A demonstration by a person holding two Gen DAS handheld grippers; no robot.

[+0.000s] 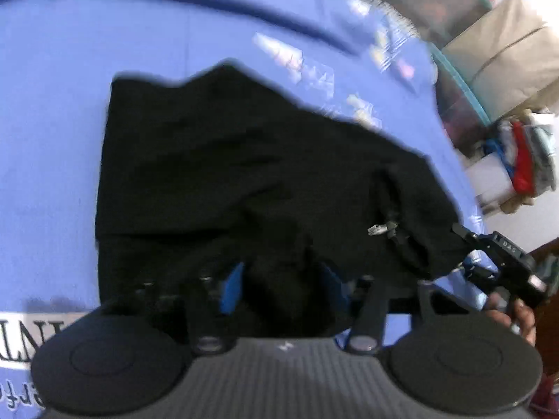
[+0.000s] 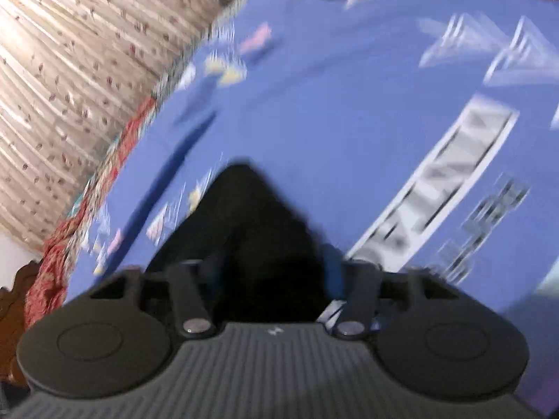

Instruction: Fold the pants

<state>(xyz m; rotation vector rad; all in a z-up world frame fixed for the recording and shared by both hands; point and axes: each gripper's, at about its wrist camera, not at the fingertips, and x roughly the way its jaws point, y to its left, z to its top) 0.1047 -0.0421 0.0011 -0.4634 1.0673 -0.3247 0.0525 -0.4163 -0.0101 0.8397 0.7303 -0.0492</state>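
Note:
Black pants (image 1: 227, 160) lie spread on a blue bedsheet (image 1: 52, 104), bunched toward the near edge. My left gripper (image 1: 283, 279) sits at the near hem, and black cloth fills the gap between its blue pads (image 1: 230, 289). At the right corner of the pants a hand (image 1: 517, 317) holds my right gripper (image 1: 463, 248), which has the cloth's edge in its jaws. The right wrist view is blurred. There the pants (image 2: 251, 227) run up in a dark wedge from between the right gripper (image 2: 272, 272) fingers.
A stack of folded clothes (image 1: 520, 160), a beige bag (image 1: 499, 59) and a clear storage box (image 1: 454, 3) stand past the bed's right side. A flowered curtain (image 2: 70, 70) and a red patterned cloth (image 2: 52, 262) border the bed. The sheet carries a printed grey label (image 2: 436, 181).

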